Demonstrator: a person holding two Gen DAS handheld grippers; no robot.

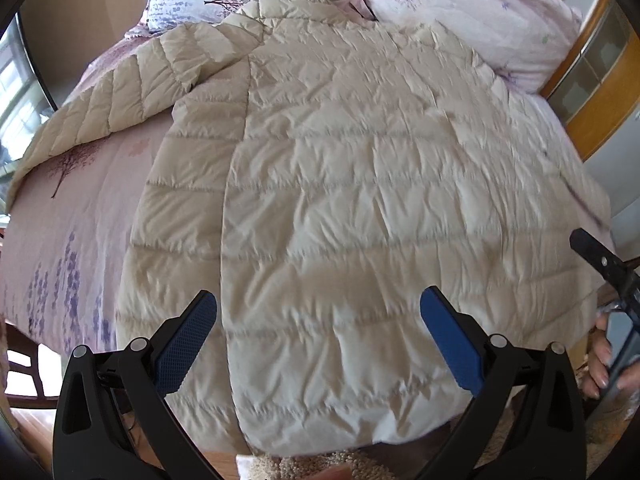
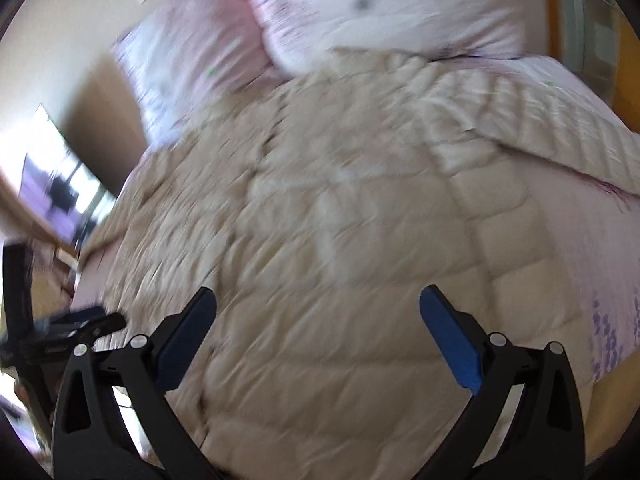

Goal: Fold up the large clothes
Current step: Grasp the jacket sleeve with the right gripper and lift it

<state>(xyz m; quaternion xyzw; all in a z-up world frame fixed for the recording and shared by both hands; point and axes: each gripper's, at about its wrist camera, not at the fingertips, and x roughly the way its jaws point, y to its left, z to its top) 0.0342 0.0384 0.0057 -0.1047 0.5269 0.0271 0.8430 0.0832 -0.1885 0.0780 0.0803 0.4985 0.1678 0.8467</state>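
A cream quilted down jacket (image 1: pixel 340 184) lies spread flat on the bed, hem toward me, one sleeve (image 1: pixel 120 92) stretched out to the left. My left gripper (image 1: pixel 318 312) is open and empty, hovering above the jacket's hem. In the right wrist view the same jacket (image 2: pixel 340 240) is blurred, with its other sleeve (image 2: pixel 540 120) lying out to the right. My right gripper (image 2: pixel 318 312) is open and empty above the jacket's lower part. The right gripper's tip (image 1: pixel 600 256) shows at the right edge of the left wrist view.
The bed has a pink floral sheet (image 1: pixel 80 208) and pillows (image 1: pixel 472 4) at the head. A wooden frame (image 1: pixel 592 112) stands to the right, and a beige rug (image 1: pixel 320 468) lies below the bed edge. A window (image 2: pixel 60 184) is at left.
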